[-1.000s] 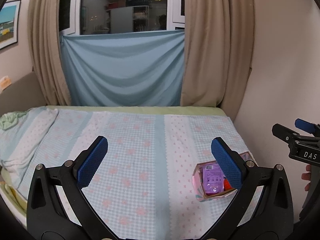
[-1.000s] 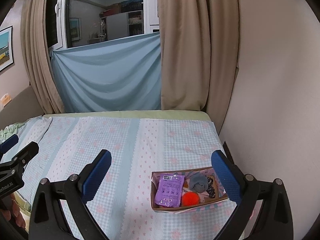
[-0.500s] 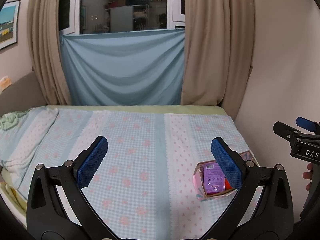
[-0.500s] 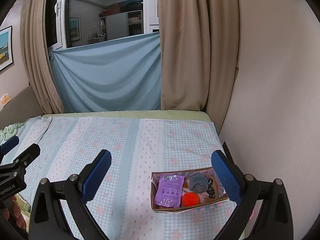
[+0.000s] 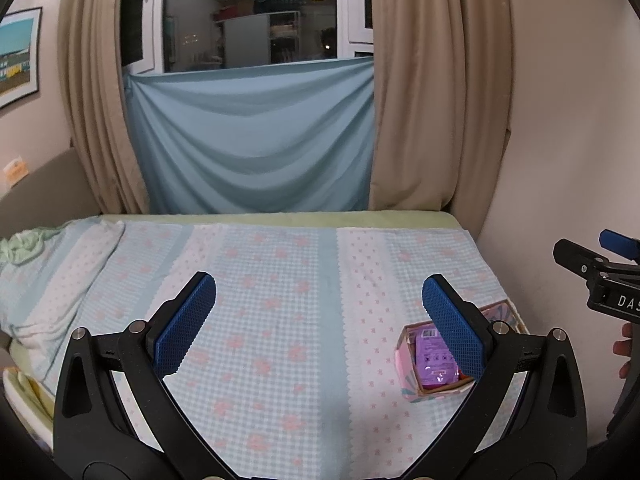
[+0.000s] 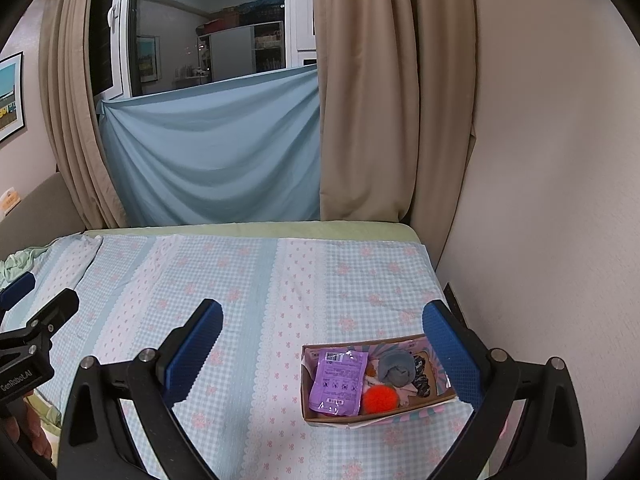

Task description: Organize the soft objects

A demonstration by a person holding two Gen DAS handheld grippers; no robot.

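Note:
A small cardboard box (image 6: 372, 420) sits on the bed near the right wall. It holds a purple packet (image 6: 338, 382), a grey soft lump (image 6: 396, 368), an orange pompom (image 6: 380, 398) and a dark patterned item (image 6: 422, 372). My right gripper (image 6: 320, 332) is open and empty, held above the bed just short of the box. My left gripper (image 5: 316, 312) is open and empty over the bedspread. In the left wrist view the box (image 5: 408, 356) with the purple packet (image 5: 434, 362) lies partly behind the right finger.
The bed has a blue checked bedspread with pink flowers (image 6: 248, 280). A wall (image 6: 540, 200) runs close along the right side. Beige curtains (image 6: 380, 100) and a hanging blue sheet (image 6: 212, 152) stand at the far end. Bunched bedding (image 5: 36, 280) lies at the left.
Both grippers have drifted very slightly; the box and its contents stay put. Both stay open.

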